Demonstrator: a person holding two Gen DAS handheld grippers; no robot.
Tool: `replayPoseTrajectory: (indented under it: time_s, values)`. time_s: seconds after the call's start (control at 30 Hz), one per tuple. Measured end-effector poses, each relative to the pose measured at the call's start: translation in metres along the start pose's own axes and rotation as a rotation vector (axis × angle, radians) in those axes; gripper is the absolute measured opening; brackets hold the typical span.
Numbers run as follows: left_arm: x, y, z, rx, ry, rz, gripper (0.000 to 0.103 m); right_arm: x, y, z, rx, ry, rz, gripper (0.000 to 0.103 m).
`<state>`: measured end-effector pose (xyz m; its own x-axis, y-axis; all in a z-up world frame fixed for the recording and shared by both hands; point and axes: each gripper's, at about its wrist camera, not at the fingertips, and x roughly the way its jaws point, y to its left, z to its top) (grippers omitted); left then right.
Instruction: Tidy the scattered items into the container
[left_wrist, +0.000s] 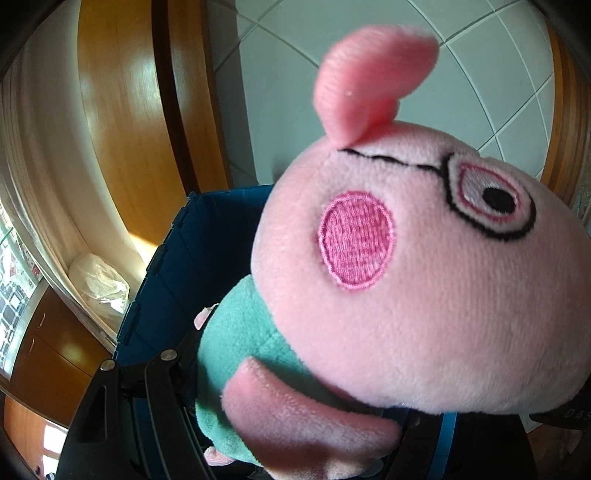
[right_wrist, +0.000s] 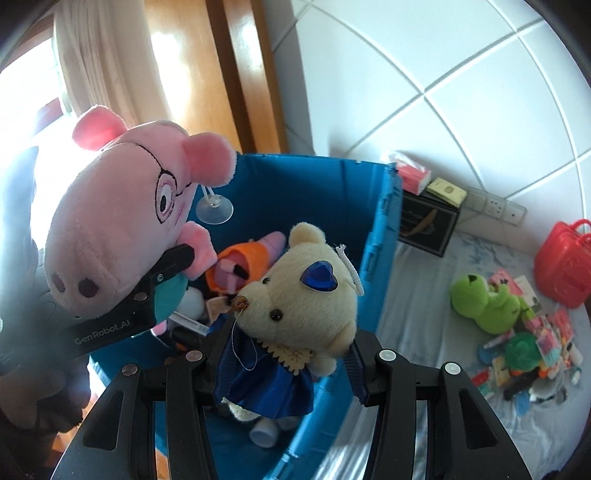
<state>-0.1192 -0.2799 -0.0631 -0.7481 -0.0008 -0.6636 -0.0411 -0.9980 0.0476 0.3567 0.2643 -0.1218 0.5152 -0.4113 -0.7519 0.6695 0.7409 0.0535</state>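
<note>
A: Item one, largest: blue plastic storage bin (right_wrist: 380, 236), walls upright, mouth open at top. Why there?

B: It is the container the task names. It stands at the bed's edge, so a toy can go in from above. Several toys lie inside already, among them an orange-and-pink plush (right_wrist: 240, 264).

A: Item two: pink pig plush with glasses (right_wrist: 110, 221), teal shirt.

B: Pinched at the body by the left gripper (right_wrist: 173, 269); its fingers press the shirt from both sides, the big head flopping free. In the right wrist view it hangs at nine o'clock over the bin's rim, likely so a release drops it inside. In the left wrist view the head (left_wrist: 424, 277) fills the frame, the bin behind it.

A: Item three: cream bear in a blue satin dress (right_wrist: 295, 295), blue heart gem on the head.

B: Clamped at the dress by the right gripper (right_wrist: 284, 365), head upright at centre, above the bin's open mouth. Same reason, I judge: placed for a drop.

A: Item four: remainder.

B: Green frog plush (right_wrist: 484, 302) and a heap of small toys (right_wrist: 532, 350) at three o'clock on the bed sheet (right_wrist: 424, 295), well apart from the bin, not yet collected. A red toy case (right_wrist: 561, 269) sits beyond them.
</note>
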Motion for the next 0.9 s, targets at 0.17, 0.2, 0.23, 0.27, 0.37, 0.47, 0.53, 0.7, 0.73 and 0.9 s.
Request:
replayPoseTrajectory:
  time_s: [0.17, 0.2, 0.23, 0.27, 0.37, 0.47, 0.53, 0.7, 0.73, 0.9]
  values:
    - [0.011, 0.027, -0.002, -0.019, 0.022, 0.017, 0.075, 0.02, 0.018, 0.009, -0.021, 0.008, 0.001, 0.049]
    - [0.014, 0.032, -0.001, -0.02, 0.025, 0.02, 0.075, 0.023, 0.021, 0.01, -0.023, 0.01, -0.002, 0.049]
    - [0.016, 0.037, 0.0, -0.024, 0.027, 0.021, 0.075, 0.028, 0.023, 0.012, -0.022, 0.014, -0.005, 0.049]
    - [0.02, 0.041, 0.001, -0.027, 0.028, 0.022, 0.075, 0.033, 0.024, 0.013, -0.022, 0.018, -0.008, 0.049]
    - [0.03, 0.054, 0.005, -0.038, 0.033, 0.024, 0.075, 0.049, 0.028, 0.019, -0.022, 0.037, -0.021, 0.049]
    - [0.041, 0.065, 0.009, -0.047, 0.038, 0.026, 0.075, 0.063, 0.028, 0.026, -0.023, 0.051, -0.034, 0.049]
    - [0.047, 0.072, 0.012, -0.052, 0.041, 0.028, 0.075, 0.072, 0.029, 0.031, -0.023, 0.059, -0.044, 0.049]
    - [0.063, 0.088, 0.021, -0.063, 0.041, 0.034, 0.075, 0.095, 0.027, 0.04, -0.015, 0.085, -0.057, 0.049]
    - [0.067, 0.09, 0.022, -0.063, 0.042, 0.035, 0.075, 0.1, 0.027, 0.042, -0.017, 0.089, -0.061, 0.049]
    - [0.084, 0.1, 0.029, -0.062, 0.046, 0.034, 0.075, 0.116, 0.027, 0.049, -0.015, 0.099, -0.077, 0.049]
